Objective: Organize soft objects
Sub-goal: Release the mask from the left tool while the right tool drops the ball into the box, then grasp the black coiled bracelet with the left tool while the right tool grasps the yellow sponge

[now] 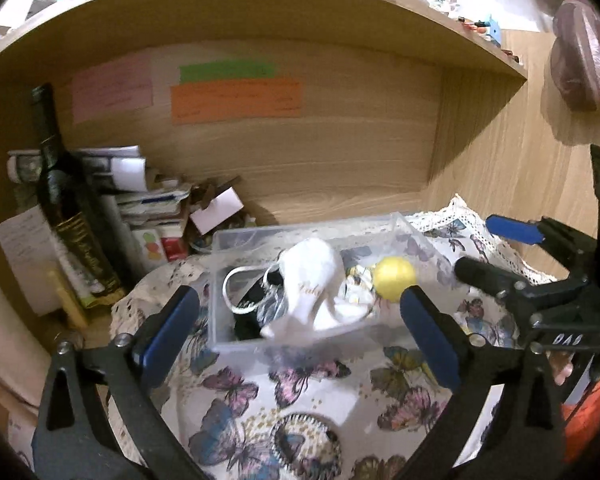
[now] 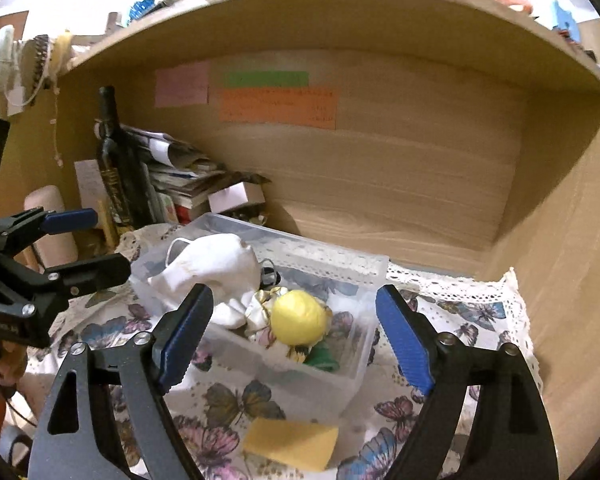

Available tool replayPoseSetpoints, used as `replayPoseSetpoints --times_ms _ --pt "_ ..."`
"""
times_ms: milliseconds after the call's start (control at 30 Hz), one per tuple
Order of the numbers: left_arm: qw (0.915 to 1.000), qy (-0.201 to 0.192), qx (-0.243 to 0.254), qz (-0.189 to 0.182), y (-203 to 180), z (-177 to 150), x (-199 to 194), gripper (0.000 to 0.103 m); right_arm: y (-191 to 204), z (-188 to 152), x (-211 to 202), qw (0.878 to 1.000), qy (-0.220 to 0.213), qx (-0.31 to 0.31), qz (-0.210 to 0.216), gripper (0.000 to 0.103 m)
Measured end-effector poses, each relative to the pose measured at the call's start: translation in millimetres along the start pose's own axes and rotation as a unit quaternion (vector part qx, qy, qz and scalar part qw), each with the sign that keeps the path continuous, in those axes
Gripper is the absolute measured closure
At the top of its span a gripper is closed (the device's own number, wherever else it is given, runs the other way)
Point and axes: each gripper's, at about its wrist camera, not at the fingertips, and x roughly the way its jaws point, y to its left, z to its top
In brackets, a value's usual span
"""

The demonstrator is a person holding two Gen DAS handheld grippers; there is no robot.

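Soft objects (image 2: pixel 299 317) between parted tongs (image 2: pixel 296 336)

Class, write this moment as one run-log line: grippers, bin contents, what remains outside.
left gripper: open | right gripper: open | clear bin: white pouch, yellow ball | outside: yellow sponge

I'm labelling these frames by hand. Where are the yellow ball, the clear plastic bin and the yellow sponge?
yellow ball (image 2: pixel 298 317), right wrist view, middle of its rounded face.
clear plastic bin (image 2: pixel 300 382), right wrist view, its near wall.
yellow sponge (image 2: pixel 291 442), right wrist view, middle of its flat top.
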Motion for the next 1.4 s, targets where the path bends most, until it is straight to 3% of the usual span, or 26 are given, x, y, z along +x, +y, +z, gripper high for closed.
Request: replayPoseSetpoints --times_ms 267,500,567,633,767,867,1100,1167,1400 --pt "0.9981 0.061 -0.003 0.007 11 -44 1 0.001 1 -22 -21 1.0 0.002 0.007 0.002 0.021" --pt "0.9941 0.101 -0.033 0.02 26 -79 7 0.001 -2 -53 -12 0.998 0.046 0.032 0.008 0.021" --pt "0.9935 0.106 -0.038 0.018 26 -86 6 0.007 -4 -62 -7 0.997 0.062 0.04 0.01 0.021" --pt "0.9927 0.115 -0.035 0.015 25 -91 6 0.021 -5 -70 -2 0.996 0.076 0.048 0.013 0.021" --pt "0.9913 0.127 -0.032 0.008 19 -99 7 0.027 -6 -83 8 0.993 0.101 0.057 0.014 0.021" --pt "0.9904 0.136 -0.026 0.003 16 -104 9 0.037 -5 -92 16 0.991 0.122 0.062 0.014 0.021" --pt "0.9873 0.158 -0.016 -0.008 14 -113 21 0.083 0 -96 25 0.987 0.151 0.049 0.021 0.023" --pt "0.9878 0.154 -0.019 -0.011 15 -113 21 0.091 -2 -98 29 0.986 0.157 0.056 0.021 0.034" --pt "0.991 0.133 -0.017 -0.007 15 -107 12 0.098 -4 -99 27 0.987 0.144 0.062 0.023 0.041"
